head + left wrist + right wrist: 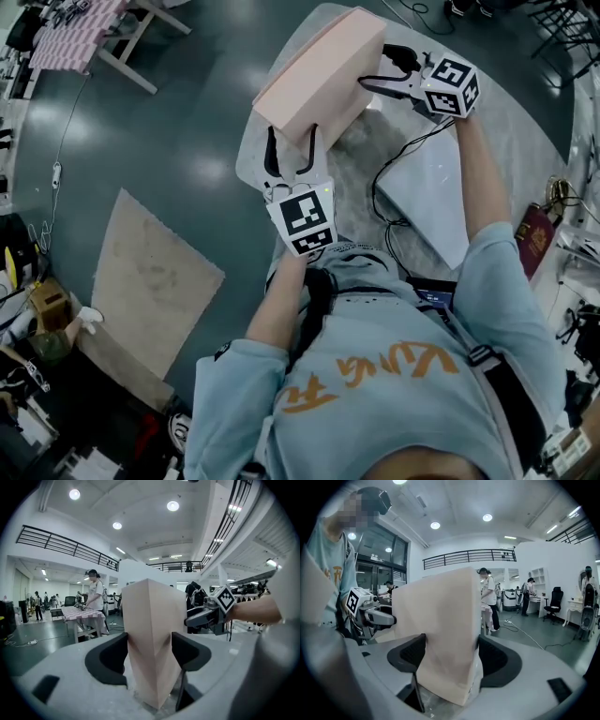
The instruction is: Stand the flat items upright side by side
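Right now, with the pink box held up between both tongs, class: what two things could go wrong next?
1. The pink box hangs above the table, held only at opposite ends by the left tongs and right tongs; if either slips, it could swing down or drop.
2. A black cable trails over the table beneath; set down on it, the box might stand tilted and topple.

Light-blue short-sleeved T-shirt (398,427), orange print (375,373) on the front; black harness strap (514,401) at 4 o'clock. Left gripper (292,142) and right gripper (386,66): grey bodies, black jaws, black-and-white marker cubes (305,217).
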`<state>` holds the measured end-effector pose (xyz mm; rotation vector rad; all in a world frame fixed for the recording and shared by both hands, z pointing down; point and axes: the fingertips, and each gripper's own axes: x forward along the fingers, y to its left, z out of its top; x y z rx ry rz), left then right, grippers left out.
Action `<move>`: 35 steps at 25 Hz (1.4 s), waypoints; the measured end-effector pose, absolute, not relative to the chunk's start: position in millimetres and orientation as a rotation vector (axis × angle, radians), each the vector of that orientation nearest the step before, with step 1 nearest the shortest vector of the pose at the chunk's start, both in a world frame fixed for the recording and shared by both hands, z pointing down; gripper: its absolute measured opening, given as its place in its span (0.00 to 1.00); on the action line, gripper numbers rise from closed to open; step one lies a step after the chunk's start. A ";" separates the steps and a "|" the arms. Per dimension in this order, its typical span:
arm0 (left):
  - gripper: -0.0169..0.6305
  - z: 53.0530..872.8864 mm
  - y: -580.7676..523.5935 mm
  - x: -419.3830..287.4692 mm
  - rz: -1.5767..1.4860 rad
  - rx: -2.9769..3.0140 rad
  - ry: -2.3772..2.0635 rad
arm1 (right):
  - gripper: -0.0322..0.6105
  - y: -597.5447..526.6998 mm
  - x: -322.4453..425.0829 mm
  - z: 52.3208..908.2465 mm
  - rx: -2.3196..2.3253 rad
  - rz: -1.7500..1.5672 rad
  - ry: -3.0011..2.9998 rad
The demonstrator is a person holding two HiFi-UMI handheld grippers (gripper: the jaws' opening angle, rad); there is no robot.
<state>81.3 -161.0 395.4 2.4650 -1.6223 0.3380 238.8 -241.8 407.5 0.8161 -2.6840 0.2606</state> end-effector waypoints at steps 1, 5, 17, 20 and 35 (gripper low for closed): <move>0.49 394.5 -158.2 83.6 0.334 2.476 -1.613 | 0.61 -237.5 242.1 407.6 0.830 0.259 -2.675; 0.49 393.6 -138.6 92.1 0.331 2.522 -1.584 | 0.61 -211.8 254.2 410.4 0.897 0.253 -2.632; 0.50 400.8 -115.6 104.3 0.372 2.622 -1.416 | 0.57 -181.1 274.0 415.2 1.275 0.329 -2.478; 0.50 397.3 -113.0 98.7 0.361 2.627 -1.374 | 0.57 -175.6 273.3 409.4 1.375 0.343 -2.424; 0.09 422.8 -59.6 86.1 0.271 2.492 -1.140 | 0.14 -82.2 243.3 402.8 1.501 0.328 -2.288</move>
